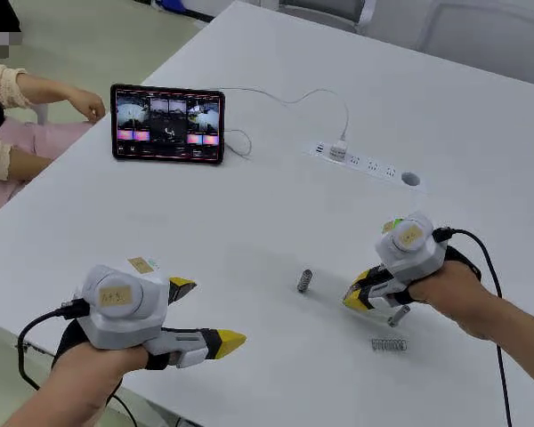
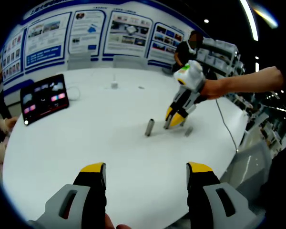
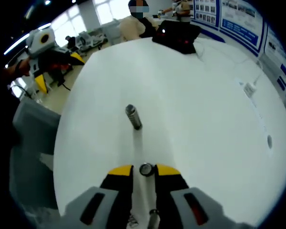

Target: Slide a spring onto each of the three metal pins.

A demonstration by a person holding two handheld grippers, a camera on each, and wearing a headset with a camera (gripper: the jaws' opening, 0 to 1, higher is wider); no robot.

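Upright on the white counter [image 1: 249, 222]: a short grey metal pin [image 1: 304, 281], ridged along its length. Pinched between the yellow tips of the right tool [image 1: 356, 299]: a second silvery pin [image 3: 146, 169], round end facing out. Flat near that tool: a loose coil spring [image 1: 389, 344].

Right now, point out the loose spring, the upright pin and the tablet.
loose spring [image 1: 389, 344], head view, middle coils
upright pin [image 3: 133, 117], right gripper view, mid-shaft
tablet [image 1: 167, 123], head view, screen centre

White table [image 1: 276, 205]: tablet [image 1: 168, 123] at far left, power strip [image 1: 363, 163] with white cable [image 1: 285, 98] plugged in. Near right: ribbed metal cylinder [image 1: 304, 281]; apart from it, loose spring [image 1: 389, 344] lying flat.
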